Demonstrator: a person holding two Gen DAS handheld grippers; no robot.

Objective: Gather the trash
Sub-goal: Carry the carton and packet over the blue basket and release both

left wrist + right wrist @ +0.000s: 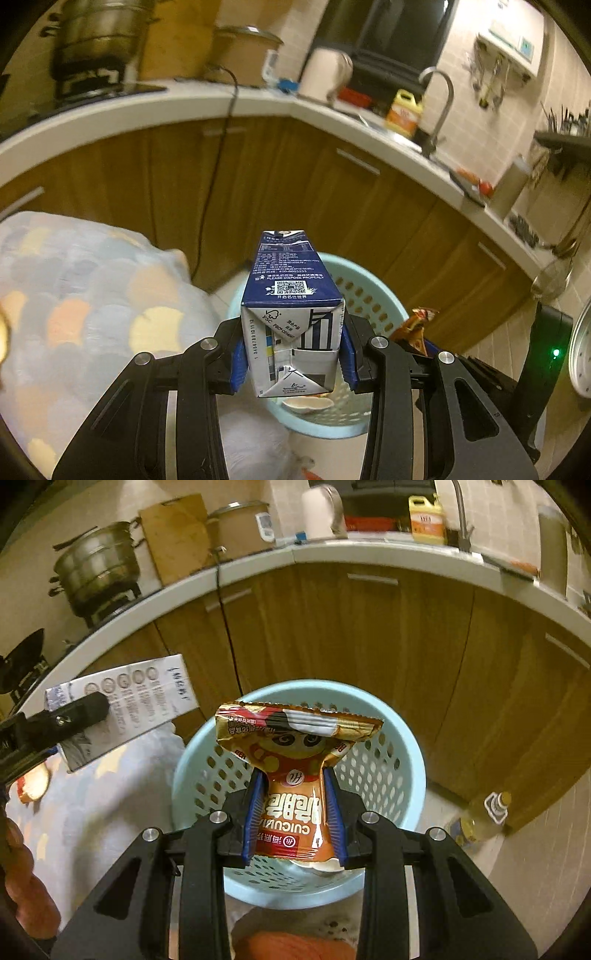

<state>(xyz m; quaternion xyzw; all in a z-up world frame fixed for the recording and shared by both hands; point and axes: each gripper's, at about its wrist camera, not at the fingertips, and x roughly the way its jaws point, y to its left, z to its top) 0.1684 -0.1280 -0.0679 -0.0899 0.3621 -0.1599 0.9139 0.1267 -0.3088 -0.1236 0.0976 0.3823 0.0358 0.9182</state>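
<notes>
Left gripper (293, 354): black frame with blue-padded fingers (238, 365), closed narrow on the near end of a blue and white rectangular paper drink carton (291, 295).
Carton: held lengthwise, pointing away from the camera, its folded white bottom flaps facing the lens; it hangs over the near rim of the basket. In the right wrist view the same carton (125, 712) shows at the left, tilted, clamped by the left gripper (55, 720), to the left of the basket and apart from it.
Right gripper (295, 812): blue-padded fingers (255, 812) pinch the lower half of an orange and gold crinkled foil snack packet (295, 775).
Packet: upright, its top fanned out wider than the squeezed waist, held directly above the basket's opening. In the left wrist view a corner of it (415, 326) peeks out at the right of the carton.
Basket: a pale blue round plastic waste basket (402, 746) with perforated walls, standing on the floor below both grippers; something whitish (306, 404) lies at its bottom.
Cloth: a pastel patterned fabric with orange, yellow and grey scallops (81, 302) lies just left of the basket.
Bottle: a clear plastic bottle of yellowish liquid (480, 819) stands on the floor to the right of the basket.
Cabinets: brown wooden doors (369, 635) behind the basket.
Counter: a white curved counter (325, 550) carries a steel stacked pot (98, 568), a wooden board (177, 535), a white kettle (323, 511) and a yellow jug (426, 517).
</notes>
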